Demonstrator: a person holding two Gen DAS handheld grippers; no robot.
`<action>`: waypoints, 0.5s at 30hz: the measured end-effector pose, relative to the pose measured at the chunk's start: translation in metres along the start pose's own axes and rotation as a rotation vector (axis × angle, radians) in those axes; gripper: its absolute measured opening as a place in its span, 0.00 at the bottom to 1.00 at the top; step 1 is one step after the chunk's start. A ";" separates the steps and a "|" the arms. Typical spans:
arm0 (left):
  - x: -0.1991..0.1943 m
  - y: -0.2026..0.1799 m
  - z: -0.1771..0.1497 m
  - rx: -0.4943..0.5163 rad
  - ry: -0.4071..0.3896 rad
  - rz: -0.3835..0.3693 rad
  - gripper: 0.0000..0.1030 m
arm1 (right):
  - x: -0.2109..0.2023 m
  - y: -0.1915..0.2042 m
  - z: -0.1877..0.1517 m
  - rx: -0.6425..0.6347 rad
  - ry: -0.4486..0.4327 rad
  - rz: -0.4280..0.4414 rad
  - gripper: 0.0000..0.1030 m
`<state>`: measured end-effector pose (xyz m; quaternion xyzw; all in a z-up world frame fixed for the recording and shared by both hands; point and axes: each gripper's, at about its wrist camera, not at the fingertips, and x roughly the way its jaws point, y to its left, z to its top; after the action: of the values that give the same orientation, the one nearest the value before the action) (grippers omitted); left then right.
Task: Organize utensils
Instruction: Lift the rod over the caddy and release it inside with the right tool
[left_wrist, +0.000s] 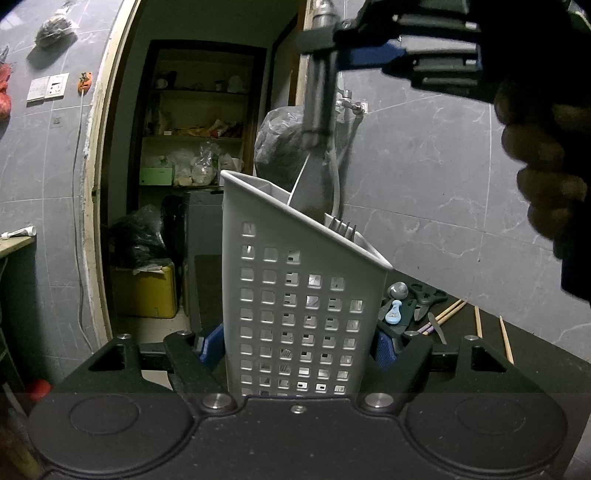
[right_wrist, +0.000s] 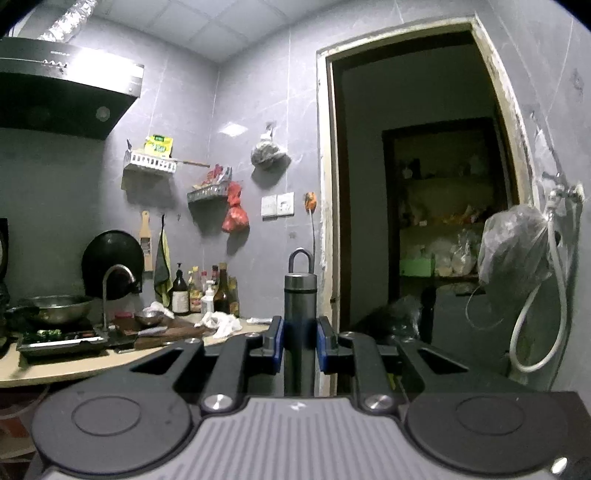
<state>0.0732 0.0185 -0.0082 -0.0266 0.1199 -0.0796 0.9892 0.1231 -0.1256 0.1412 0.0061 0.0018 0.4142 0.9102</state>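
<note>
left gripper (left_wrist: 299, 347): pinching the white perforated caddy (left_wrist: 295, 295) by both side walls, holding it upright.
right gripper (right_wrist: 299, 343): clamped on the steel handle (right_wrist: 299, 314) of a utensil, handle vertical, hanging loop on top.
utensil (left_wrist: 317, 110): above the caddy's tall back compartment, lower end already inside the rim; what kind of tool it is, cannot tell.
fork (left_wrist: 341, 225): tines up in the lower front section.
leftovers: scissors (left_wrist: 424, 297), blue-handled tool (left_wrist: 393, 312), chopsticks (left_wrist: 447, 312) lie on the dark table (left_wrist: 524, 354) behind the caddy.
step: dropping the utensil in.
how: keep the handle vertical, lower it clear of the divider and the fork, release low; keep the caddy steady.
</note>
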 end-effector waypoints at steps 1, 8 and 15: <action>0.000 0.000 0.000 0.000 0.000 0.000 0.75 | 0.002 -0.001 -0.003 0.002 0.011 0.005 0.20; 0.000 0.000 0.000 0.000 0.000 0.001 0.75 | 0.011 -0.003 -0.018 0.018 0.087 0.020 0.20; 0.000 0.000 0.000 0.000 0.000 0.001 0.75 | 0.013 -0.006 -0.029 0.024 0.145 0.016 0.20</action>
<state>0.0733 0.0185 -0.0086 -0.0266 0.1201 -0.0791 0.9893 0.1358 -0.1197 0.1116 -0.0130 0.0727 0.4210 0.9040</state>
